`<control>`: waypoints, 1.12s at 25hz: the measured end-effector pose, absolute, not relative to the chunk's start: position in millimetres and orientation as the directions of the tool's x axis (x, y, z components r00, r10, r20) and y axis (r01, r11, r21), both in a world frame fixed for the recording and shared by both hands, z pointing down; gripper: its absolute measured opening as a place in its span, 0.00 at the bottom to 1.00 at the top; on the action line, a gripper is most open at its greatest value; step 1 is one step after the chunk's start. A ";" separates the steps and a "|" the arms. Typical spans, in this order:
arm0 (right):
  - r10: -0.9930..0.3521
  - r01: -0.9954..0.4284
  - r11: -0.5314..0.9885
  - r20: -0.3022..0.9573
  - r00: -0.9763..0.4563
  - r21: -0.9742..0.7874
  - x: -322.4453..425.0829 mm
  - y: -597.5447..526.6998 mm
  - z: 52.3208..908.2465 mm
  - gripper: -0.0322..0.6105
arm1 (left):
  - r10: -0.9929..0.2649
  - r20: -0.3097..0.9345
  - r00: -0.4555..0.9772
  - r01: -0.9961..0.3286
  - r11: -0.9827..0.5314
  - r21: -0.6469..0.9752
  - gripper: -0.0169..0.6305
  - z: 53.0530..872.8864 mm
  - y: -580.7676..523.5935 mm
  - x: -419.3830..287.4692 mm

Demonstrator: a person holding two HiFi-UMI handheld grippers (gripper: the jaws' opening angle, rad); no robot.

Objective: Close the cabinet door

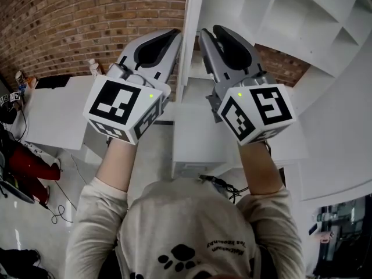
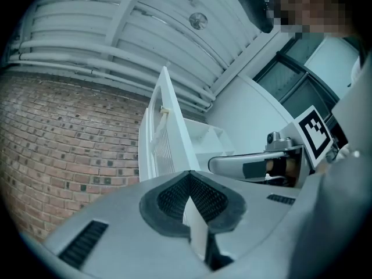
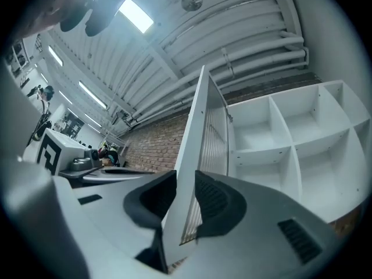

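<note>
The white cabinet door (image 1: 189, 39) stands open and edge-on between my two raised grippers. Its ribbed panel shows in the right gripper view (image 3: 216, 132) and the left gripper view (image 2: 165, 132). My right gripper (image 1: 208, 34) is open, and the door's edge lies between its jaws (image 3: 185, 182), with a gap to the left pad. My left gripper (image 1: 173, 35) sits just left of the door. Its tips meet (image 2: 189, 176), with only a thin white sliver in the hollow behind them. The open cabinet (image 1: 302, 16) shows bare white shelves (image 3: 290, 138).
A brick wall (image 1: 87, 22) stands behind and to the left of the door. A white table (image 1: 58, 115) is at the left, and a low white unit (image 1: 197, 138) lies below my hands. A cable (image 1: 58, 214) trails on the floor at lower left.
</note>
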State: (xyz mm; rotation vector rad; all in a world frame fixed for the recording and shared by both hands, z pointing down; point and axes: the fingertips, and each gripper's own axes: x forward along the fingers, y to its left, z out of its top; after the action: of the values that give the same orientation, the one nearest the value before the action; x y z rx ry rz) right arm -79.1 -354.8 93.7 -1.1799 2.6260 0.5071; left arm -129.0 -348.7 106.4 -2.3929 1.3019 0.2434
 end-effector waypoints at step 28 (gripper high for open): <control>-0.742 -0.793 0.553 -0.282 -0.608 0.255 -117.8 -373.0 47.2 0.31 | -0.733 -0.312 0.604 -0.796 -0.539 -0.274 0.04 94.0 -361.6 -135.4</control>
State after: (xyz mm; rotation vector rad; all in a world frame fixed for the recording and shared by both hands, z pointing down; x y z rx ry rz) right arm -117.8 -373.0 47.2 -1.3139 2.6418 0.5425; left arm -135.4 -361.6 94.0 -2.4462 1.2258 0.2242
